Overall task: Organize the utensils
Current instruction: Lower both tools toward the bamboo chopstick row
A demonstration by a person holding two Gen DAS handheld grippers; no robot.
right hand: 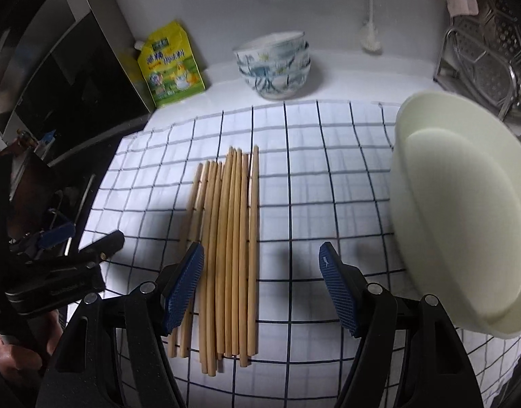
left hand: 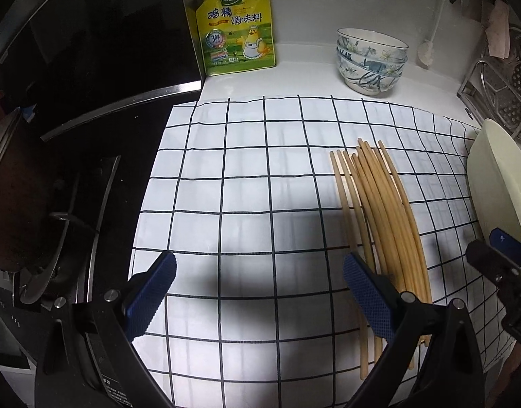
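**White bench, checked cloth, chopsticks lying loose**

White bench [left hand: 294, 68] runs along the back wall, with a black cooktop [left hand: 90, 51] at its left end and a dark pan [left hand: 19, 187] on the burner. Across the bench's near part lies a white cloth with a black grid [left hand: 243, 170]. At the right end stands a wire dish rack [right hand: 481, 78]. Just in front of it a pale cream plastic dish [right hand: 461, 214] rests tilted, its underside facing the right wrist camera and its lower edge on the cloth.

Toward the back, on bare bench beyond the cloth, stands a stack of blue-patterned bowls [left hand: 370, 57], and to their left a yellow seasoning pouch [left hand: 236, 27] leans against the wall. A white-handled brush [left hand: 430, 34] hangs to the right of the bowls.

On the cloth's right half lies a bundle of bamboo chopsticks [right hand: 229, 238], side by side, roughly parallel, tips pointing toward the back wall.

Left gripper [left hand: 260, 295] hovers over the cloth with its blue-padded jaws spread wide and nothing between them; its right finger overlaps the near ends of the chopsticks in view. Right gripper [right hand: 262, 285] is likewise wide apart and empty, the chopsticks lying between and beneath its fingers, whether touching cannot be told.
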